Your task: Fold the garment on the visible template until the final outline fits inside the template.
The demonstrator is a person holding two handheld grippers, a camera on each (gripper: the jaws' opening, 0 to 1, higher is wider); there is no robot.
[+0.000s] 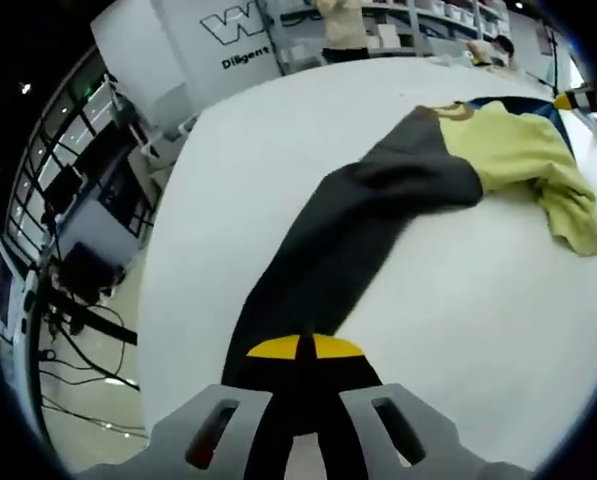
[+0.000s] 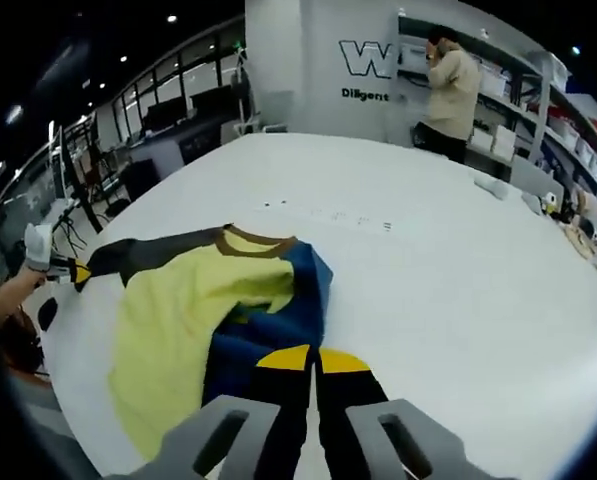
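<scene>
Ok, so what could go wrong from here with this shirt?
The left gripper holds the grey sleeve stretched out toward the table edge, so the fabric could slip free or drag over that edge. The yellow body lies bunched, so folding now may lock in wrinkles. The right gripper pinches the blue part and may catch several layers.

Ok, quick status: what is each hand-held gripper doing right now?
Left hand-held gripper: shut on the dark sleeve of the garment.
Right hand-held gripper: shut on the garment's blue part.
</scene>
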